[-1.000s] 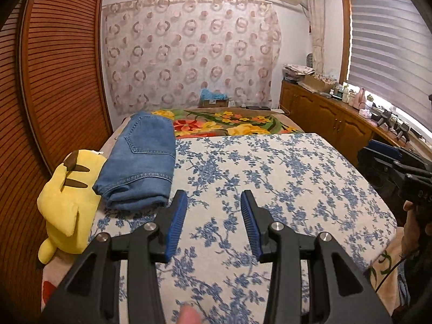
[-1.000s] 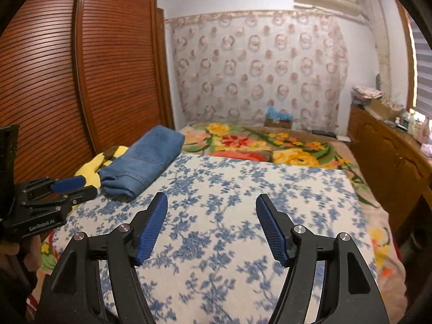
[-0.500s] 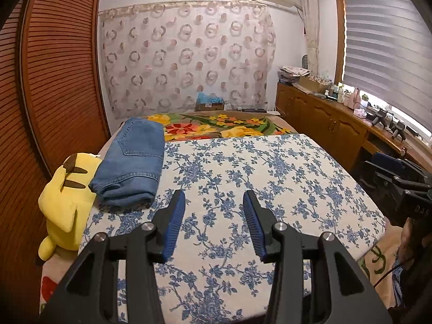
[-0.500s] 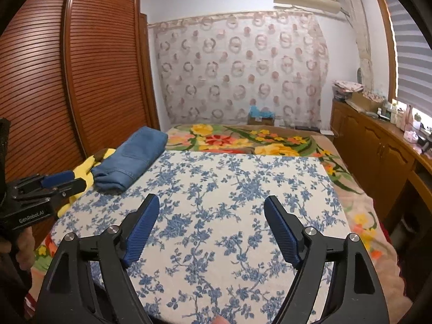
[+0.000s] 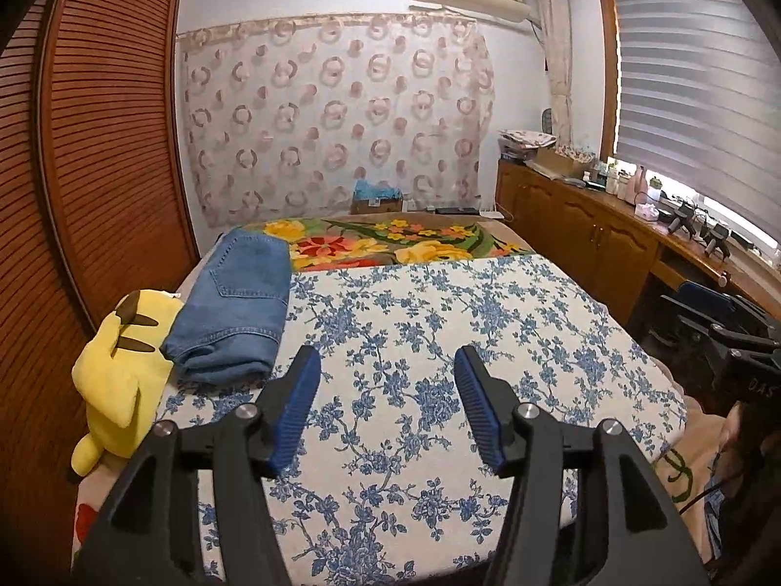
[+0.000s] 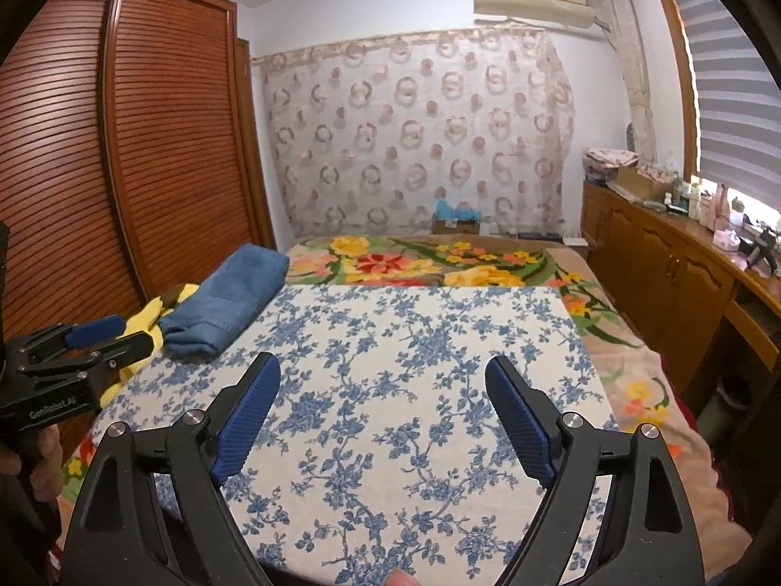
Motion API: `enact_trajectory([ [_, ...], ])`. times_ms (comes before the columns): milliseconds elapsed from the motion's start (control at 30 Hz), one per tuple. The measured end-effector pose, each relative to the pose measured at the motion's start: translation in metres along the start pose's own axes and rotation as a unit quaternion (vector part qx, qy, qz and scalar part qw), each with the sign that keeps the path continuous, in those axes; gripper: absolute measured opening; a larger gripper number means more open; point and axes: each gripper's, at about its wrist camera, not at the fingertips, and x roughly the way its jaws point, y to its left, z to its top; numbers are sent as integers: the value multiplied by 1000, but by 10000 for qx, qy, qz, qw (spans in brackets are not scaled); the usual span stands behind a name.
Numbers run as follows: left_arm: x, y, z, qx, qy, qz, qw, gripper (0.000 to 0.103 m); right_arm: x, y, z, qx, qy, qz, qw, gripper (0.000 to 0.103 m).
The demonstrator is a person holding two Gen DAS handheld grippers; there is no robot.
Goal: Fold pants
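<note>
Folded blue denim pants [image 5: 234, 303] lie in a neat stack at the far left of the bed; they also show in the right wrist view [image 6: 224, 300]. My left gripper [image 5: 388, 366] is open and empty, held above the near part of the blue-flowered cloth [image 5: 439, 342], well short of the pants. My right gripper [image 6: 383, 376] is open wide and empty, above the same cloth [image 6: 415, 342]. The left gripper also shows at the left edge of the right wrist view [image 6: 107, 337]. The right gripper shows at the right edge of the left wrist view [image 5: 722, 322].
A yellow plush toy [image 5: 122, 361] lies against the pants on the left. A wooden louvred wardrobe [image 5: 97, 146] runs along the bed's left side. A wooden cabinet [image 5: 585, 234] with clutter stands to the right. A bright floral blanket [image 5: 390, 241] covers the far end.
Both grippers have pulled back and risen, so more of the bed shows. Both have opened wider. The pants have not moved.
</note>
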Motion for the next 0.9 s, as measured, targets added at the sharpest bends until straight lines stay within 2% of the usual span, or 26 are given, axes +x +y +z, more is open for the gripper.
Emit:
enact_trajectory([
  [567, -30, -1, 16, 13, -318, 120, 9994, 58, -24, 2, 19, 49, -340, -172, 9993, 90],
  [900, -31, 1, 16, -4, -342, 131, 9993, 58, -24, 1, 16, 65, -368, -206, 9991, 90],
])
